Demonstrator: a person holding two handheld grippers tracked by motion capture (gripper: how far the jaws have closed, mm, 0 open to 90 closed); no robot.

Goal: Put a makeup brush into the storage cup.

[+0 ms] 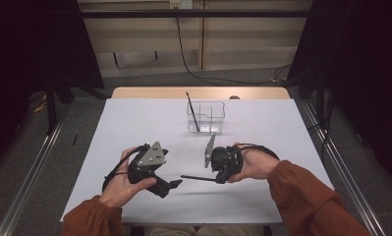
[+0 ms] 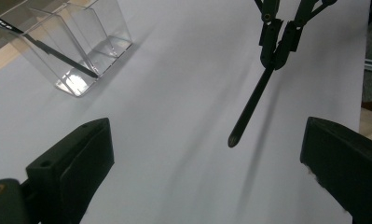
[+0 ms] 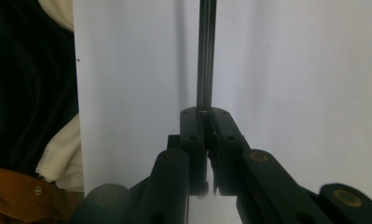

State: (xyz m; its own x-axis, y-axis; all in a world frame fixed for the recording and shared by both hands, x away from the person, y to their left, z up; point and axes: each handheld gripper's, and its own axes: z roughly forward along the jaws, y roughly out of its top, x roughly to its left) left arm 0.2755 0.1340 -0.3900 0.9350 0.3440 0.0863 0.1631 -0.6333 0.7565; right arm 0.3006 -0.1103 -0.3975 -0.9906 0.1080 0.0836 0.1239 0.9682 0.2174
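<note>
Near edge of the table [image 1: 134, 118]: the left gripper [image 1: 175, 184] hangs with jaws wide apart, nothing between them. Just beyond, the right gripper [image 1: 218, 178] is clamped tight on a black pen [image 1: 196, 177], held level above the tabletop, tip pointing toward the left gripper. Toward the far edge, a clear divided organizer [image 1: 206, 117] holds another black pen [image 1: 192, 111], leaning in its left compartment.
</note>
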